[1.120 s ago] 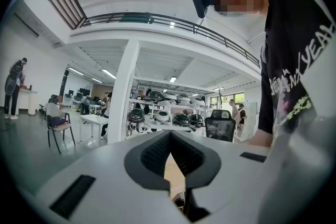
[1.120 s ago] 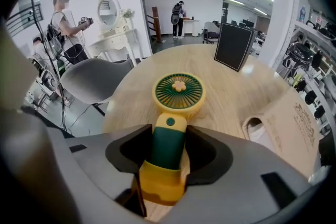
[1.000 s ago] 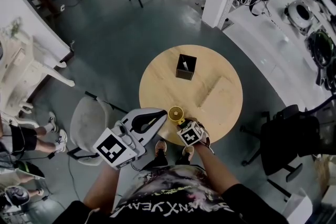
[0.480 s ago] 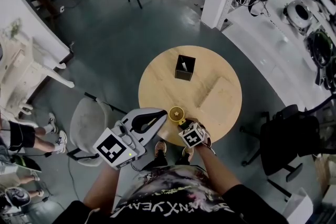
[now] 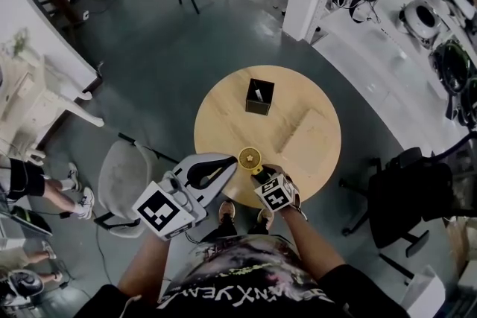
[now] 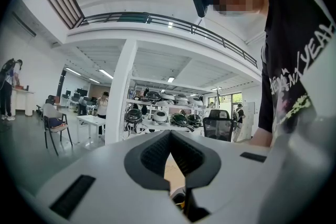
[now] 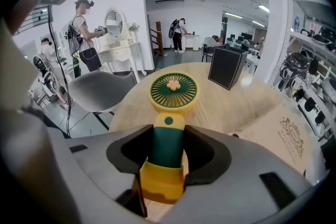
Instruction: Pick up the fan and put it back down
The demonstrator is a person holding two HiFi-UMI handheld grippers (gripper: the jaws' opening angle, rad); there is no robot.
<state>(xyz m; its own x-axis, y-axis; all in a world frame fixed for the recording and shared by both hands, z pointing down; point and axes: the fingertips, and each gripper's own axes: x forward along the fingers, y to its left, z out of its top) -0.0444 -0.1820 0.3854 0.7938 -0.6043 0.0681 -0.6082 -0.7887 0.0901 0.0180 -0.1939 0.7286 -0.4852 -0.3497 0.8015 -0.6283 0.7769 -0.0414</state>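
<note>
Right gripper view shows us the right gripper [image 7: 167, 138] with its fingers [image 7: 202, 149] clamped on the green handle of the fan [image 7: 174, 91], whose yellow-rimmed head reaches out over the round bench [image 7: 247, 102]. In the head view we see the fan at the bench's near edge, the left gripper [image 5: 223, 164] just beside it, fingers closed together on nothing.

yellow fan [image 7: 174, 94] with green grille and handle, pale wood-grain table [image 5: 223, 123], black box [image 5: 259, 96].
</note>
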